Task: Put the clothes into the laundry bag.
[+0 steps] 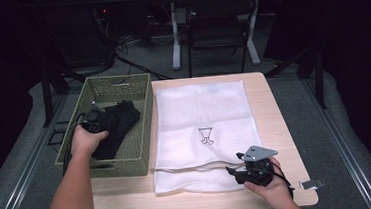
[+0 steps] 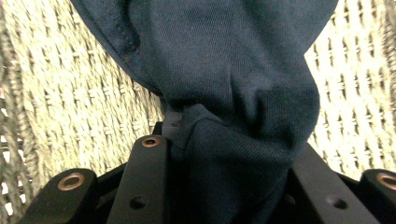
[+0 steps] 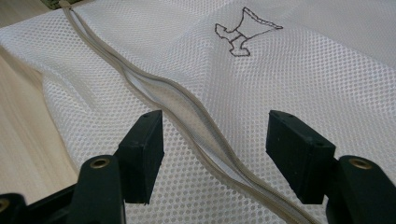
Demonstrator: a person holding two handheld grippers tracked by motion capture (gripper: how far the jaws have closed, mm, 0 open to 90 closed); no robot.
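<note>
Two things are in hand: a dark garment (image 1: 115, 125) lying in the woven basket (image 1: 144, 117) at the table's left, and a white mesh bag (image 1: 202, 118) spread flat on the table (image 1: 275, 122) just right of the basket.

The left forearm reaches up from the bottom edge into the basket, hand wrapped over the left gripper (image 1: 91, 126), which points down into the cloth. In the left gripper view a bunched fold of garment (image 2: 224, 140) fills the gap between the jaws and bulges over them — the jaws are clenched on it, partly closed, with basket weave (image 2: 70, 102) behind.

The right hand (image 1: 270, 185) rests near the table's front right corner, holding the right gripper (image 1: 246, 170) low and aimed at the bag's near edge. Its jaws stand wide apart, gripping nothing — they straddle the bag's zipper seam (image 3: 196, 121), which runs between the two pads over the mesh (image 3: 303, 74), below a small printed mark (image 3: 245, 30).
</note>
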